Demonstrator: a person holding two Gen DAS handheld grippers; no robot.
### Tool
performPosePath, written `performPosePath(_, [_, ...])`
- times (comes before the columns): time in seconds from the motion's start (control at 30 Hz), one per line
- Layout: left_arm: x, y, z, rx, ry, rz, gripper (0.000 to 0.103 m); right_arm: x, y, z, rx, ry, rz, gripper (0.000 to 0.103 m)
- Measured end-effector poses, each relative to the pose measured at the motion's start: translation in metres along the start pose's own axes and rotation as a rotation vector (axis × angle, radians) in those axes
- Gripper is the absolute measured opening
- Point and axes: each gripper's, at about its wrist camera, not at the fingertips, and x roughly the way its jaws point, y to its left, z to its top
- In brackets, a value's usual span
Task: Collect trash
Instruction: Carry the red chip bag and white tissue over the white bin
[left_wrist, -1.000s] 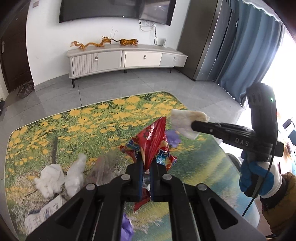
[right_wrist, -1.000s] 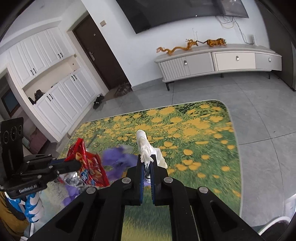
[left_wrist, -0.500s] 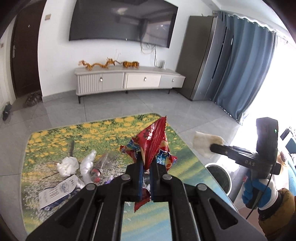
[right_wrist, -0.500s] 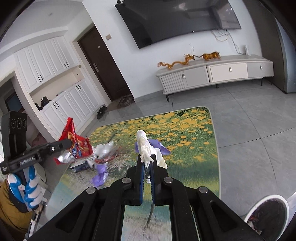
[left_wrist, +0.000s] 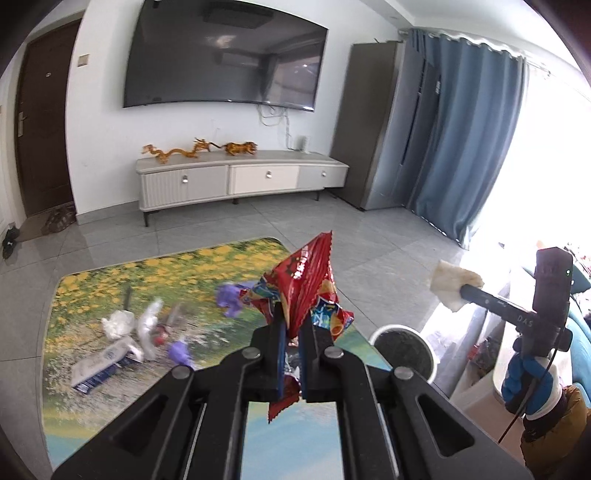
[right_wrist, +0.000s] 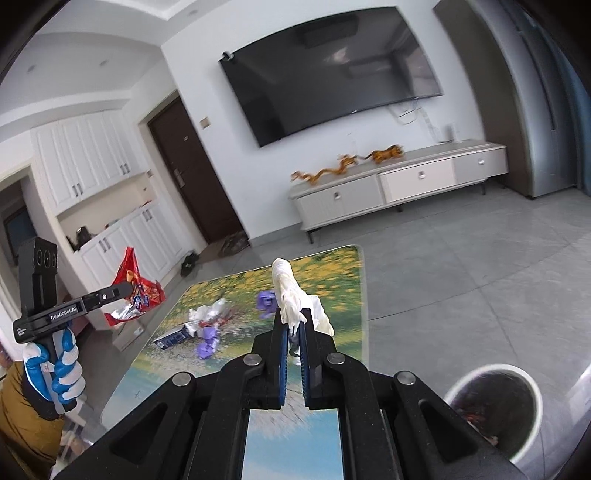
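The left gripper (left_wrist: 291, 325) was clamped on a red snack wrapper (left_wrist: 308, 280), held above the flower-print table (left_wrist: 110, 266). The right gripper (right_wrist: 293, 325) pinched a crumpled white tissue (right_wrist: 290, 295) above the same table. A white bin (right_wrist: 532, 384) stood on the floor beside the table's near corner, with some dark trash inside. More litter (left_wrist: 129, 332) lay on the table.

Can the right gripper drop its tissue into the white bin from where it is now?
Probably yes. The right gripper, shut on the tissue, hangs near the white bin, whose mouth is open, and nothing sits between them. It would need to move over the bin first.
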Motion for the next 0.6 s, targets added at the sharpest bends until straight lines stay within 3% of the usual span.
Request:
performPosePath(0.3, [0.058,-0.09,-0.011,0.092,0.096,-0.124,0.005,-0.054,-0.077,-0.031,0.129,-0.027,-0.15,0.006])
performPosePath(0.6, [0.171,-0.199,-0.025,0.183,0.273,-0.242,0.005,-0.062,-0.167,-0.069,0.337,0.009,-0.259,0.006])
